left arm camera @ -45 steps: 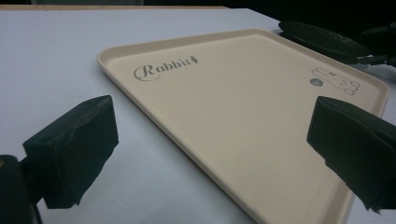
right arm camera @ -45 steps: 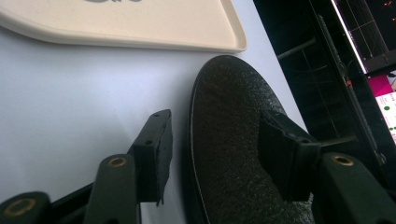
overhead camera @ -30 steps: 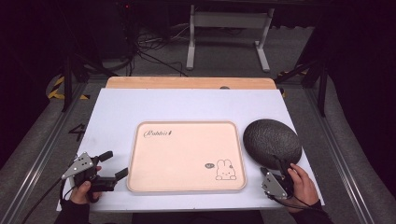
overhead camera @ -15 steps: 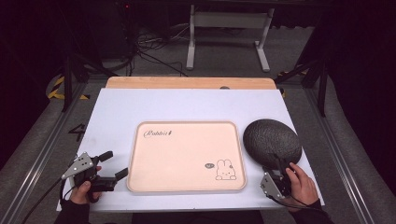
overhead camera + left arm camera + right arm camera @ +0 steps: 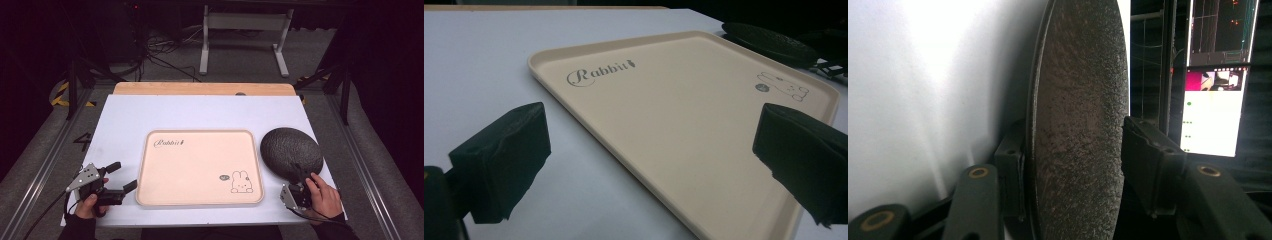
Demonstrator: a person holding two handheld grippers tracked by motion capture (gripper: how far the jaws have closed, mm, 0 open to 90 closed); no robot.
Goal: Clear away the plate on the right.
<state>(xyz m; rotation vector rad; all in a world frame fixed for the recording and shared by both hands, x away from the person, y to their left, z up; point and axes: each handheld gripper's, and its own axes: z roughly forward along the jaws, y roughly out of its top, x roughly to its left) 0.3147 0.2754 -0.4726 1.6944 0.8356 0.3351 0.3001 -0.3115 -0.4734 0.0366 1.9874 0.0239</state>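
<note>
Fingers [image 5: 1013, 175] of the right gripper [image 5: 298, 186] have just been closing and now straddle the dark plate's [image 5: 291, 152] near rim, one under, one over. Plate lies at 12 o'clock from that hand, right of the tray [image 5: 200, 200]. Left gripper [image 5: 122, 176] rests agape at the tray's 8 o'clock, grasping nothing

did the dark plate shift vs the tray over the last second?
No. The dark plate sits at the same spot right of the tray. The right gripper has just been closing its jaws over the plate's near rim.

We see a cream tray [image 5: 684, 115] lying flat between and beyond the left jaws, unheld.
</note>
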